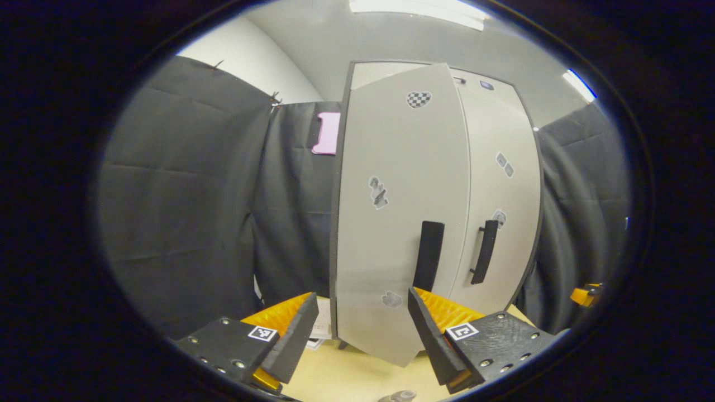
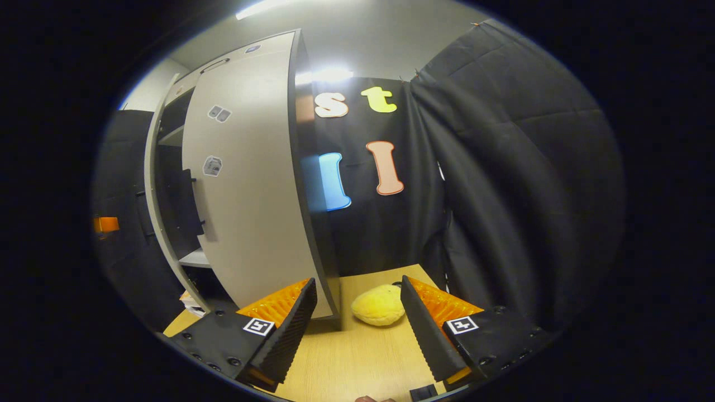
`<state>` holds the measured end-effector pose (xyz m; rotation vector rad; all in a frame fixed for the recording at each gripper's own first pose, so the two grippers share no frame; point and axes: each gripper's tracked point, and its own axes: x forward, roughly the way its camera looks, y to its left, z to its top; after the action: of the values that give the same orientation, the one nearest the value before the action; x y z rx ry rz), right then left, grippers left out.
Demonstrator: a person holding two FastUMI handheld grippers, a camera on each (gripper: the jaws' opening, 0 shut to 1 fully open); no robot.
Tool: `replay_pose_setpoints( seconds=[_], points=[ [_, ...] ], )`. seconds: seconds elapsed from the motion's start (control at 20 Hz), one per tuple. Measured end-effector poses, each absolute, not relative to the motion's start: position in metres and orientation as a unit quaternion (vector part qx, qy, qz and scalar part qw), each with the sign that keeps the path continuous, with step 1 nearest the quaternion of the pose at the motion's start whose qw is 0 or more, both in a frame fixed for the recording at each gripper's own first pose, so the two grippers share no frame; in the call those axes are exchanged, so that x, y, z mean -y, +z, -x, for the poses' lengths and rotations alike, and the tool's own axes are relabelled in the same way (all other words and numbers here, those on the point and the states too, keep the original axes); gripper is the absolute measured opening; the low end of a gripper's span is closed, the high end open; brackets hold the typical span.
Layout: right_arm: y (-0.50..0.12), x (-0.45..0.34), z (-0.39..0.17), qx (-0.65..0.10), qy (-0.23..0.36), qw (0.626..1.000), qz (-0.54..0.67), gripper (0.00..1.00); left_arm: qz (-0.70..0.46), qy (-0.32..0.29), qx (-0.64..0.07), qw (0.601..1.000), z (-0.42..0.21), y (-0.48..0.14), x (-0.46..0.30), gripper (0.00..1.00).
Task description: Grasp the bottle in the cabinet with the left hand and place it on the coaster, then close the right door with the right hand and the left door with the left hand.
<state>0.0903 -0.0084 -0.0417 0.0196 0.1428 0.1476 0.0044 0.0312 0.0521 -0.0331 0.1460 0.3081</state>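
While the left hand-held gripper gapes empty before the left door, a glancing push could skid off, leaving the cabinet ajar.

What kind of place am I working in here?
Probably a staged recording booth, not a home: black cloth wall, a grey cabinet on a wooden table, and marker stickers on its doors.
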Motion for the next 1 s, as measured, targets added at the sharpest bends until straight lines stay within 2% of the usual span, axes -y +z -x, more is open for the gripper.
replay_pose_setpoints(
  seconds=[0.1, 0.2, 0.25, 0.3, 0.4, 0.45, 0.55, 0.65, 0.7, 0.8, 0.85, 0.9, 1.0],
  points=[
    [-0.041, -0.001, -0.094, -0.070, 0.107, 0.992, -0.006, 0.96, 0.037, 0.170, -0.061, 0.983, 0.023, 0.055, -0.031, 0.99],
    [-0.035, -0.015, -0.095, -0.063, 0.136, 0.989, -0.008, 0.92, 0.038, 0.186, -0.053, 0.980, 0.044, 0.064, -0.036, 0.99],
    [-0.032, -0.020, -0.094, -0.059, 0.146, 0.988, -0.006, 0.96, 0.029, 0.194, -0.050, 0.979, 0.052, 0.071, -0.040, 0.99],
    [-0.025, -0.025, -0.094, -0.050, 0.152, 0.987, -0.003, 0.96, 0.016, 0.200, -0.045, 0.979, 0.058, 0.082, -0.044, 0.93],
    [-0.009, -0.035, -0.093, -0.031, 0.157, 0.987, -0.001, 0.96, -0.005, 0.202, -0.028, 0.979, 0.066, 0.101, -0.047, 0.93],
    [-0.002, -0.040, -0.092, -0.023, 0.158, 0.987, -0.001, 0.92, -0.013, 0.197, -0.020, 0.980, 0.068, 0.107, -0.047, 0.93],
    [0.009, -0.048, -0.089, -0.011, 0.146, 0.989, 0.010, 0.92, -0.033, 0.186, -0.007, 0.982, 0.069, 0.115, -0.053, 0.95],
    [0.013, -0.052, -0.085, -0.009, 0.123, 0.992, 0.025, 0.96, -0.038, 0.170, -0.004, 0.985, 0.065, 0.118, -0.058, 0.98],
    [0.013, -0.058, -0.081, -0.012, 0.116, 0.993, 0.023, 0.96, -0.034, 0.156, -0.004, 0.987, 0.062, 0.117, -0.059, 0.93],
    [0.012, -0.070, -0.072, -0.020, 0.110, 0.994, 0.012, 0.96, -0.025, 0.132, -0.006, 0.991, 0.059, 0.113, -0.061, 0.93],
    [0.012, -0.072, -0.066, -0.021, 0.103, 0.994, 0.010, 0.96, -0.025, 0.121, -0.008, 0.992, 0.061, 0.109, -0.062, 0.87],
    [0.012, -0.072, -0.060, -0.017, 0.093, 0.995, 0.009, 0.96, -0.026, 0.114, -0.008, 0.993, 0.064, 0.105, -0.065, 0.99],
    [0.008, -0.074, -0.054, -0.014, 0.078, 0.997, 0.008, 0.96, -0.024, 0.107, -0.013, 0.994, 0.072, 0.093, -0.072, 0.99]
  ],
)
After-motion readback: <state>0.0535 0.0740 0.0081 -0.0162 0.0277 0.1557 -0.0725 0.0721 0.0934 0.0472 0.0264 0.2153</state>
